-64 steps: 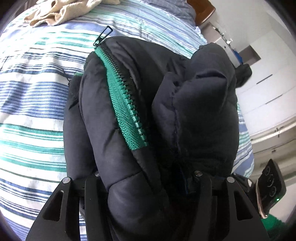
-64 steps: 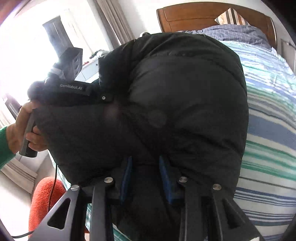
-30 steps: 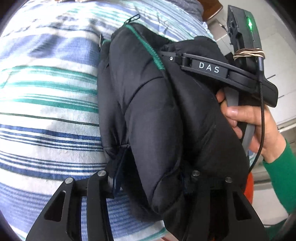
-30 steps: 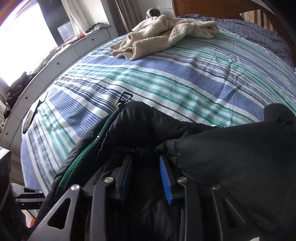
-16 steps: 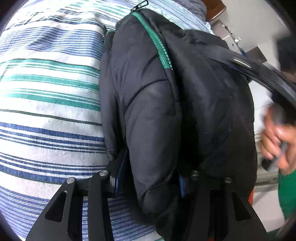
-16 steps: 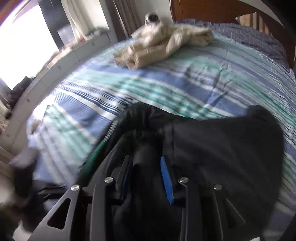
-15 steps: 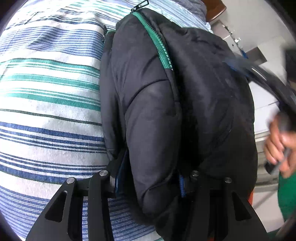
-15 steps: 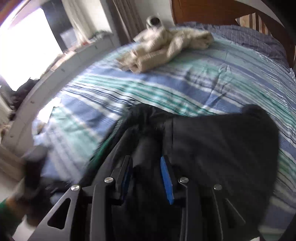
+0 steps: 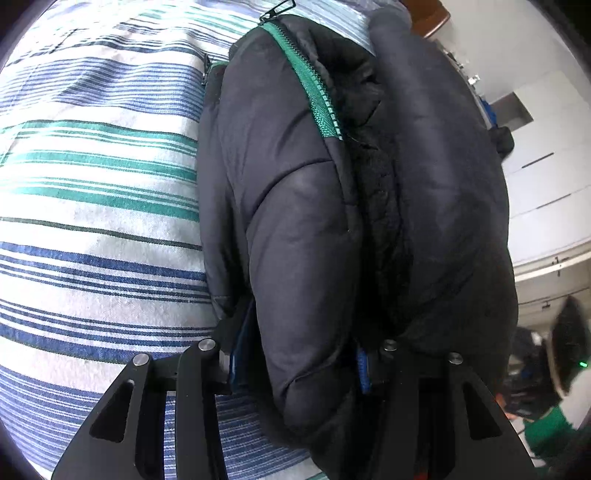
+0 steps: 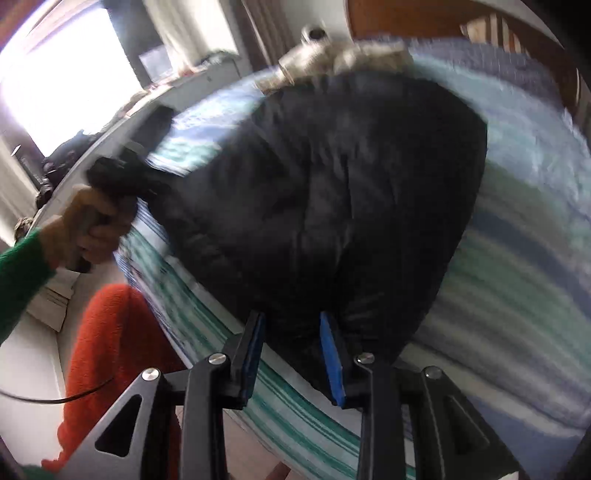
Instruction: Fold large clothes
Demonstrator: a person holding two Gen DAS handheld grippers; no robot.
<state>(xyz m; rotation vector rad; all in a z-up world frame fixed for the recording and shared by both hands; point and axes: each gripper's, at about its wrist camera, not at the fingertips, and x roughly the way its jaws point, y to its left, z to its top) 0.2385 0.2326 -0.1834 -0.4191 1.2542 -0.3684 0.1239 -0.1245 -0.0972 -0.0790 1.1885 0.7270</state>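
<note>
A black puffer jacket (image 9: 295, 203) with a green zipper (image 9: 314, 99) lies bunched on the striped bed sheet (image 9: 92, 221). My left gripper (image 9: 301, 354) is shut on a thick fold of it at its near end. In the blurred right wrist view the jacket (image 10: 332, 203) spreads as a dark mound. My right gripper (image 10: 293, 350) has the jacket's near hem between its blue pads, and its jaws are closing. A hand (image 10: 92, 229) in a green sleeve holds the left gripper (image 10: 122, 173) at the jacket's far left edge.
A beige garment (image 10: 332, 55) lies at the far end of the bed, near the wooden headboard (image 10: 406, 18). Something orange-red and fuzzy (image 10: 110, 350) stands beside the bed's edge. White cupboards (image 9: 546, 184) stand to the right of the bed.
The right gripper swung sideways to the bed's near edge, still with the jacket, and left the upper right of the left wrist view. The jacket's top layer now lies flatter. The left gripper kept still.
</note>
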